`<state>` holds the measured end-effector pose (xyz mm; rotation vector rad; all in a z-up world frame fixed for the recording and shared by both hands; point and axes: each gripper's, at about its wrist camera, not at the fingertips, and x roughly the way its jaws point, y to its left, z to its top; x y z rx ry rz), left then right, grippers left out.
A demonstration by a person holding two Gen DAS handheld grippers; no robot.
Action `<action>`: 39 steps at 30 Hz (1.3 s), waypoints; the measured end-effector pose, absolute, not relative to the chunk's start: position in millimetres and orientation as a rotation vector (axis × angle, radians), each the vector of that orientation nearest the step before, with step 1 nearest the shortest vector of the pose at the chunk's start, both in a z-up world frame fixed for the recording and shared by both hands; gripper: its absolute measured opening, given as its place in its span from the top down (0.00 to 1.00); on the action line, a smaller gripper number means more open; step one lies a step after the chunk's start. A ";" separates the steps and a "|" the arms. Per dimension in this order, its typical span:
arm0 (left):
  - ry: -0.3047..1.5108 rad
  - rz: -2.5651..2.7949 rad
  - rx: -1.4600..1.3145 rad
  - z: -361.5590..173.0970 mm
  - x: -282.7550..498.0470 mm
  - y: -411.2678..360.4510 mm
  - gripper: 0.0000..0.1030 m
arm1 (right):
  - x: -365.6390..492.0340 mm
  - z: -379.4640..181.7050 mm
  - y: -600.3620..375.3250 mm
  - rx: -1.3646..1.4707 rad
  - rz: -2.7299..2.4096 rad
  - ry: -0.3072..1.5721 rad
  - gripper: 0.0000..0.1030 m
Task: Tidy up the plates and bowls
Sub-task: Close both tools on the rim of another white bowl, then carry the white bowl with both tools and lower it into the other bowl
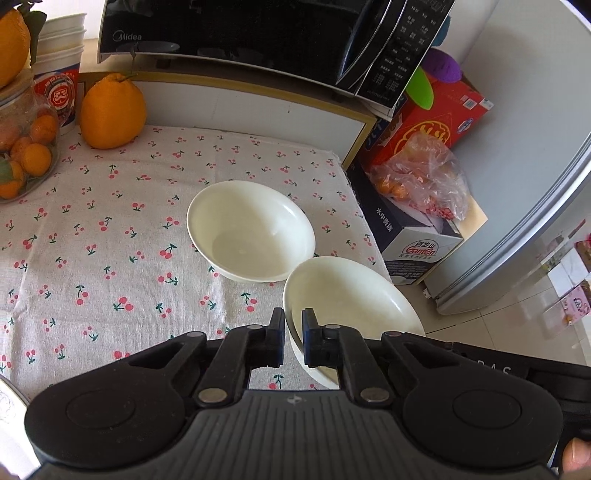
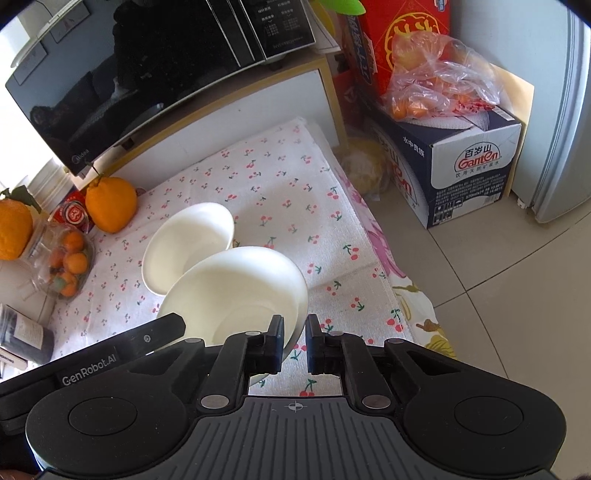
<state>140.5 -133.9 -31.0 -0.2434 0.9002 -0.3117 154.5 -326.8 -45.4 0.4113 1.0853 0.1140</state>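
Two white bowls are on the cherry-print tablecloth. The far bowl sits upright near the middle. The near bowl lies by the table's right edge and looks tilted; in the right wrist view it overlaps the far one. My left gripper is shut on the near bowl's rim, one finger inside and one outside. My right gripper is shut on the opposite side of the same rim. The left gripper's housing reaches in from the left of the right wrist view.
A black microwave stands on a shelf behind the cloth. A large orange, a jar of small oranges and stacked paper cups crowd the left. Cartons, a fruit bag and a fridge are on the right.
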 end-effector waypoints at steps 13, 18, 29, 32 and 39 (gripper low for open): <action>0.874 -0.311 -0.310 -14.7 98.0 -97.4 0.92 | 121.5 -13.3 -306.8 0.348 0.271 1.022 0.88; 0.855 -0.282 -0.305 -11.4 81.9 -86.5 0.92 | 106.7 -3.2 -292.1 0.304 0.330 1.005 0.87; 0.861 -0.257 -0.280 -19.9 59.6 -78.4 0.92 | 87.5 -5.6 -275.1 0.212 0.390 1.068 0.86; 0.868 -0.249 -0.254 -24.2 55.3 -79.6 0.92 | 84.5 -12.3 -269.7 0.179 0.398 1.103 0.85; 0.890 -0.222 -0.194 -35.8 50.1 -81.8 0.91 | 80.4 -19.6 -261.7 0.131 0.413 1.139 0.85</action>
